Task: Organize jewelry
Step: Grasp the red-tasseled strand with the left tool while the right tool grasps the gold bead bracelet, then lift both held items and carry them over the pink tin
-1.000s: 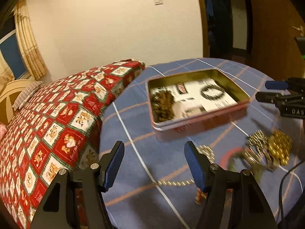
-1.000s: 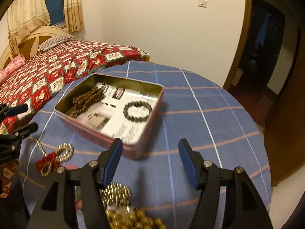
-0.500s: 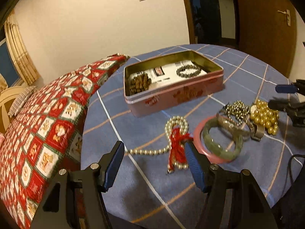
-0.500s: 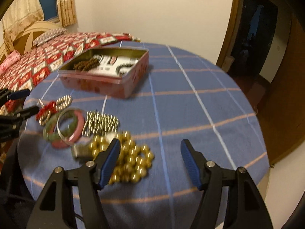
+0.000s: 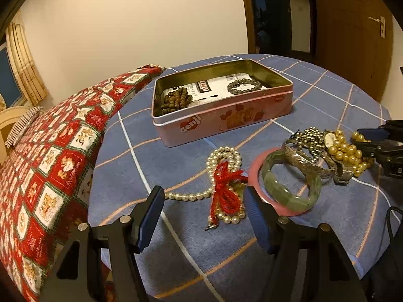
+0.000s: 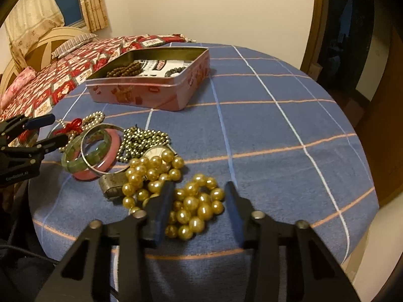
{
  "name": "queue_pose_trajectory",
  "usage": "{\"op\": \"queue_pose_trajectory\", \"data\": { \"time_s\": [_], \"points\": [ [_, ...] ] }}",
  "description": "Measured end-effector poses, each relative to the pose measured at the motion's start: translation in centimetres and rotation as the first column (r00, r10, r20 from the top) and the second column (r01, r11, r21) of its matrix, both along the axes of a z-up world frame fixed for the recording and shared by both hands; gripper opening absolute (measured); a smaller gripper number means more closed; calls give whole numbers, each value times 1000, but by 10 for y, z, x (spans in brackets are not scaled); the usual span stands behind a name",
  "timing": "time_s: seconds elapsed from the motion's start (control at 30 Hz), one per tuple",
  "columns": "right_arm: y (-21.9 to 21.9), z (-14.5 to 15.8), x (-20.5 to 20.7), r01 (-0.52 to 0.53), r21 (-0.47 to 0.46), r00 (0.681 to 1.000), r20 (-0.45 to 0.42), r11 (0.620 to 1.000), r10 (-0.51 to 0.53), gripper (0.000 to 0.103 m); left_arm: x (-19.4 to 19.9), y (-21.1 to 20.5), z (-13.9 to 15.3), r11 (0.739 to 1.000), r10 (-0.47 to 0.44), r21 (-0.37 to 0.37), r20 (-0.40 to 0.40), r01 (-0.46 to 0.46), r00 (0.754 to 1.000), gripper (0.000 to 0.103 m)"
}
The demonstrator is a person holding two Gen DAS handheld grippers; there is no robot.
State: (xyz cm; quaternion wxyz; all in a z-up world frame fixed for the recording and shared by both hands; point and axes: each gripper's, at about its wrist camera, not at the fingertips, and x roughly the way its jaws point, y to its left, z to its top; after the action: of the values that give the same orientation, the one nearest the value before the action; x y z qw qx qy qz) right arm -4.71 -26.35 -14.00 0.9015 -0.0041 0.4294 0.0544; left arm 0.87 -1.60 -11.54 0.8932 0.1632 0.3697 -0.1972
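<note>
My right gripper (image 6: 197, 205) stands with jaws wide, straddling the near clump of the gold bead strand (image 6: 194, 207) without closing on it. My left gripper (image 5: 205, 215) is likewise wide and empty, aimed at the pearl necklace with red cord (image 5: 225, 185). A second ago both of my views were filled by the tin; I have since drawn both grippers back and down to the loose pile, which I judge to mean that the next pick is being lined up, gold beads first.

Outward from the jaws lie the green stone bangle (image 5: 289, 188) on the pink bangle (image 5: 254, 173), a silver bangle (image 5: 303, 162), small metallic beads (image 6: 142, 142) and a watch (image 6: 118, 185), heaped and touching.

Beyond, on the blue checked tablecloth (image 6: 264, 130), the open pink tin (image 5: 226, 118) holds a brown bead string (image 5: 175, 99) at one end and a dark bead bracelet (image 5: 244, 85) at the other, on printed paper.
</note>
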Motion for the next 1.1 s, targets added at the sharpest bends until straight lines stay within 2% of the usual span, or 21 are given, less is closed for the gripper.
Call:
{"op": "queue_pose_trajectory", "data": {
  "time_s": [0.13, 0.23, 0.27, 0.3, 0.33, 0.37, 0.43, 0.47, 0.83, 1.1],
  "points": [
    [2, -1, -1, -12, 4, 1000, 3, 1000, 12, 35, 0, -4, -3, 1000, -23, -2, -17, 23, 1000, 50],
    [1, -1, -1, -22, 17, 1000, 6, 1000, 21, 25, 4, -4, -6, 999, -28, -23, -42, 27, 999, 26],
    [2, -1, -2, -24, 16, 1000, 9, 1000, 24, 25, 4, -4, -5, 999, -28, -24, -44, 27, 999, 8],
    [3, 0, -3, -26, 15, 1000, 14, 1000, 26, 24, 4, -4, -3, 999, -34, -33, -44, 32, 998, 5],
    [4, 2, -4, -30, 17, 999, 26, 999, 30, 21, 3, -3, -1, 999, -36, -40, -42, 34, 998, 5],
    [4, 4, -5, -34, 17, 999, 38, 999, 34, 13, 3, -2, 2, 998, -38, -48, -38, 37, 999, 5],
    [5, 8, -7, -33, 11, 998, 56, 999, 32, 13, 1, -1, 8, 997, -48, -59, -24, 46, 999, 4],
    [5, 10, -8, -34, 11, 998, 61, 999, 33, 13, 0, -1, 11, 997, -54, -61, -18, 53, 998, 0],
    [-3, 33, -12, -7, 28, 992, 128, 1000, 3, 13, -6, 5, 46, 993, -62, -96, 49, 67, 997, 0],
    [0, 56, -16, -8, 25, 982, 191, 1000, 4, 13, -4, 12, 59, 992, -51, -112, 72, 59, 996, 0]
  ]
}}
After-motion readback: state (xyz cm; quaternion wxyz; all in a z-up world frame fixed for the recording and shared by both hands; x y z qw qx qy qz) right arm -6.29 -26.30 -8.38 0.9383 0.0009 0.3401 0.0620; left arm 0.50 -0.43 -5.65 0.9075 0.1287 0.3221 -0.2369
